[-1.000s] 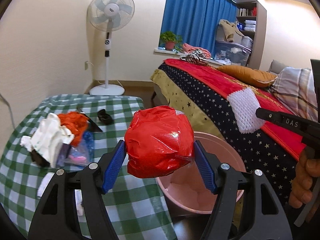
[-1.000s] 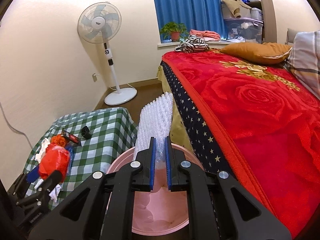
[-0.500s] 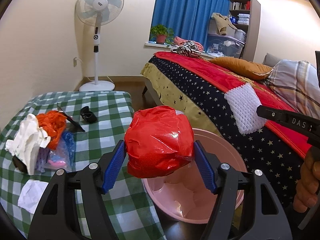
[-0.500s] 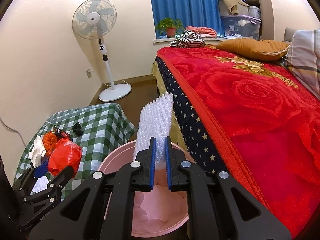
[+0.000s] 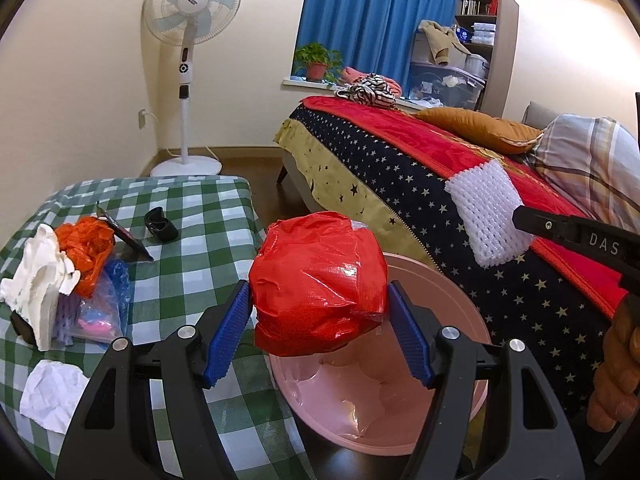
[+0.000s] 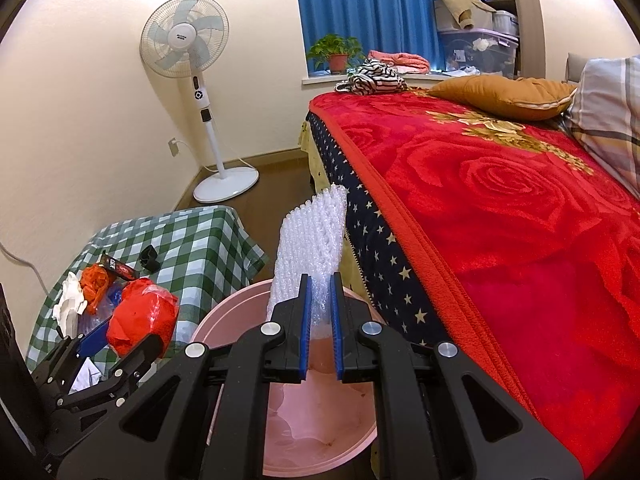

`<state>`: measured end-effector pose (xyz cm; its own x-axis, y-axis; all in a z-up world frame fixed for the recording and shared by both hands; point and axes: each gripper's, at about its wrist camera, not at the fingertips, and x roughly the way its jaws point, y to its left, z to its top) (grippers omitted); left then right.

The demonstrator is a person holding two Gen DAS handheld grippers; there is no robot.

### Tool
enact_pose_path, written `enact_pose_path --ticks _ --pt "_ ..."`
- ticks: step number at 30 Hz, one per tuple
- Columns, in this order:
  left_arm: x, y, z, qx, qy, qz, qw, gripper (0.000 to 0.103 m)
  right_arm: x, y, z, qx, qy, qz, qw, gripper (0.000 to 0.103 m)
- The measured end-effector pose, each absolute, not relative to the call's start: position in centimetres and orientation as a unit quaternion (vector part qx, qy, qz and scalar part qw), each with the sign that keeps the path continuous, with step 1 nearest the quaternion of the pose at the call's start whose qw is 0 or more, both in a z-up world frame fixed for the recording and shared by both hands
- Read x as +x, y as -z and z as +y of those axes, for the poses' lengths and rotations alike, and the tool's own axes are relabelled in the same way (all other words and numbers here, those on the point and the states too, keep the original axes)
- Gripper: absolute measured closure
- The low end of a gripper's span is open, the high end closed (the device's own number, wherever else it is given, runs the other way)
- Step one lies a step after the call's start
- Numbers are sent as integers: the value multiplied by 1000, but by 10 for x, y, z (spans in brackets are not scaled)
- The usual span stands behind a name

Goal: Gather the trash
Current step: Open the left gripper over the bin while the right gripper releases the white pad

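Both hand-held grippers shifted over one pink bin (image 5: 460,300), each holding one item.

Two wrist views, both looking forward over the pink bin (image 5: 460,304)
Both share it close below, with the checked table (image 6: 200,240) left, bed (image 6: 500,200) right

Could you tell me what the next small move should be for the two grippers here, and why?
Probably open the right hand-held gripper to drop the foam net: it hangs over the pink bucket. The left hand-held gripper grips the red bag near the bucket's rim by the table, so it should likely shift further over before releasing.
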<state>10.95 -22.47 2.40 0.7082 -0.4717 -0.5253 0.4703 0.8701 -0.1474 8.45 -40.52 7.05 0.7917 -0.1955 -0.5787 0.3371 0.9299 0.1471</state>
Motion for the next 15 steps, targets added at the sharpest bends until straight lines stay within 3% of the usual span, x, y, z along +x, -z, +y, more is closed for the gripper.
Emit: enact_pose_path --ticks 7,12,15 --pt "112 -24 -231 -3 260 287 922 35 82 -70 -408 127 158 286 936 89" --pt "111 -24 -231 -5 260 292 920 31 79 -70 -413 138 168 282 934 62" --pt "108 -26 -227 -8 258 293 921 31 79 -70 -411 133 166 283 935 61"
